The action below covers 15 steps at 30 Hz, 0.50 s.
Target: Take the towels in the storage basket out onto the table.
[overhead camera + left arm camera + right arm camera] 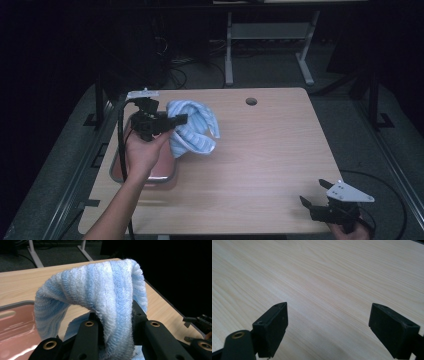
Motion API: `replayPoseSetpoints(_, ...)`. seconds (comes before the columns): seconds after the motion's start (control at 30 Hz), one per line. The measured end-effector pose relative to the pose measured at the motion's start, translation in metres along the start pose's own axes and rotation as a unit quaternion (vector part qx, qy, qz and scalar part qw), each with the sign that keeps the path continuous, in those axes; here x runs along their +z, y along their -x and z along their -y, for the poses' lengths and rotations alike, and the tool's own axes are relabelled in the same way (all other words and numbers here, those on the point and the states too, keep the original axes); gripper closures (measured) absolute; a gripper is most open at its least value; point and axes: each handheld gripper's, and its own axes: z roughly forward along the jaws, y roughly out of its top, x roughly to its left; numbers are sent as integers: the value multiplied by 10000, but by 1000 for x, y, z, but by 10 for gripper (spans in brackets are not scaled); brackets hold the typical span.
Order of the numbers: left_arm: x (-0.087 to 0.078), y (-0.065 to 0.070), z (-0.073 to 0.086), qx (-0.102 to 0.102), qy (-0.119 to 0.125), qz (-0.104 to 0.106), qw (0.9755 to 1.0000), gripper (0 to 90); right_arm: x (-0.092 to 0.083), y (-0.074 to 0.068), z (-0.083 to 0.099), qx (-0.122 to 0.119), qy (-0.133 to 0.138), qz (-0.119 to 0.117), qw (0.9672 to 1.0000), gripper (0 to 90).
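Towel (192, 129), blue-striped, is hanging clear above desk (260, 165), beside reddish tray (167, 175) at left edge. Judged step: carrying phase, placement pending. Left hand-held gripper (179, 119) is clamping towel fold between jaws. Right hand-held gripper (314, 192) is waiting spread wide, holding nothing, near right corner. Next move calls for lowering towel before letting go.

One striped towel (192, 129), one reddish tray (161, 170), apparently; two tools.

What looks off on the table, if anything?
Nothing damaged or spilled. The towel hangs bunched from the left gripper, lifted beside the tray. The right gripper sits open at the table's near right corner.
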Motion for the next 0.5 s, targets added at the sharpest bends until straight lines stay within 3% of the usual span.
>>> replayPoseSetpoints(0.5,21,6,-6,51,-145,160,9998,729,3,3,2,-2,-7,-16,10000,152)
